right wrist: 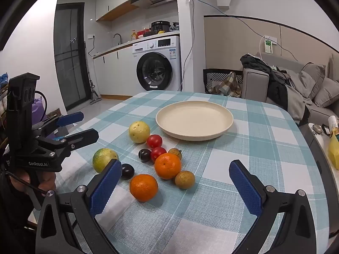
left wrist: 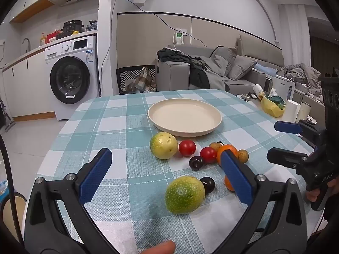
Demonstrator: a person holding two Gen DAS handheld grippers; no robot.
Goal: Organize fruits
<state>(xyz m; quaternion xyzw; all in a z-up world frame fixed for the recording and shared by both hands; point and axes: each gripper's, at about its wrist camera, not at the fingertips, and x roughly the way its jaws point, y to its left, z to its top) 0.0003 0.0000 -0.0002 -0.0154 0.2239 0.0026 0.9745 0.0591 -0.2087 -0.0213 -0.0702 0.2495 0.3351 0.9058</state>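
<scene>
Both sets of jaws stood wide with nothing gripped. The left gripper (left wrist: 166,165) hovered over the checked surface (left wrist: 118,127); a green-yellow round fruit (left wrist: 185,194) lay between its jaws, a dark plum (left wrist: 207,184) just beside. The right gripper (right wrist: 175,177) framed two oranges (right wrist: 144,187) and a brown longan (right wrist: 185,179). Ahead of both lay red cherry tomatoes (right wrist: 154,140) and an empty cream plate (right wrist: 194,120).

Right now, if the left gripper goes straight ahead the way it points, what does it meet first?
Most likely the large green-yellow round fruit, lying between the open left gripper fingers' line; depth is unclear.
</scene>
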